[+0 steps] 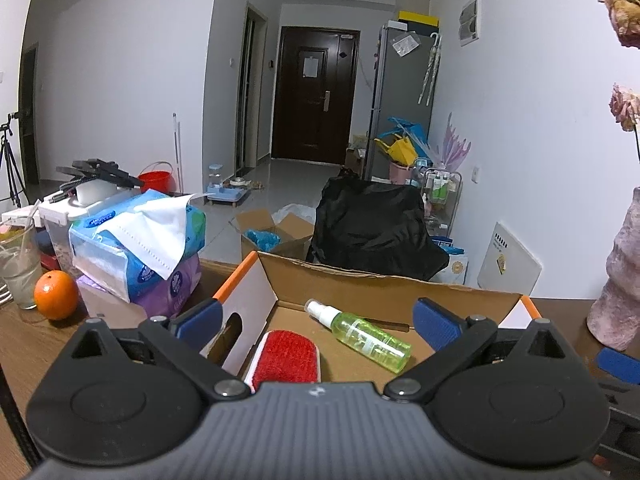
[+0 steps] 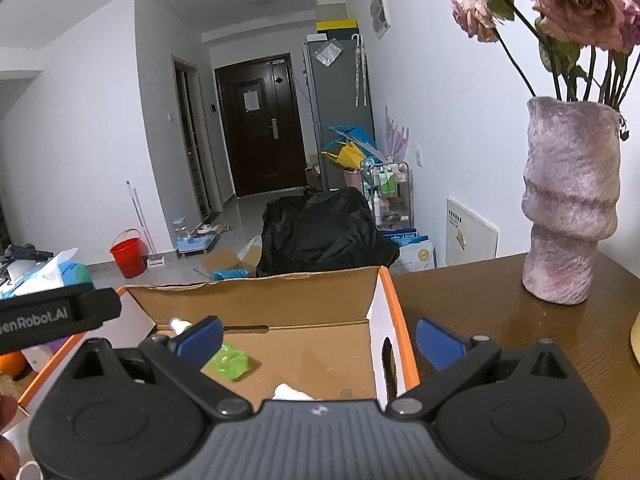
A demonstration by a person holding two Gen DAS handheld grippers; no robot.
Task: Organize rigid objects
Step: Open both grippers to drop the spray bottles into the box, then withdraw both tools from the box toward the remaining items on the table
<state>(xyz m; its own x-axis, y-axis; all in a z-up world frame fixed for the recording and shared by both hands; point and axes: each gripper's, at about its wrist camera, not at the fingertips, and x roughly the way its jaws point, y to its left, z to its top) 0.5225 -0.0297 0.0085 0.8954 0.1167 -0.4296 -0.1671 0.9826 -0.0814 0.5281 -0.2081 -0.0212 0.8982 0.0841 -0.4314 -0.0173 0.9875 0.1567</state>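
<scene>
Left hand-held gripper (image 1: pixel 316 318): we are holding it above the open cardboard box (image 1: pixel 384 292), jaws wide, gripping nothing.
Right hand-held gripper (image 2: pixel 318 340): we are keeping it wide too, empty.
Box contents: green clear plastic spray bottle (image 1: pixel 362 334) and red-faced white brush (image 1: pixel 286 362) are lying inside.
Box place: sitting at the brown wooden desk (image 2: pixel 480 304) far edge.
</scene>
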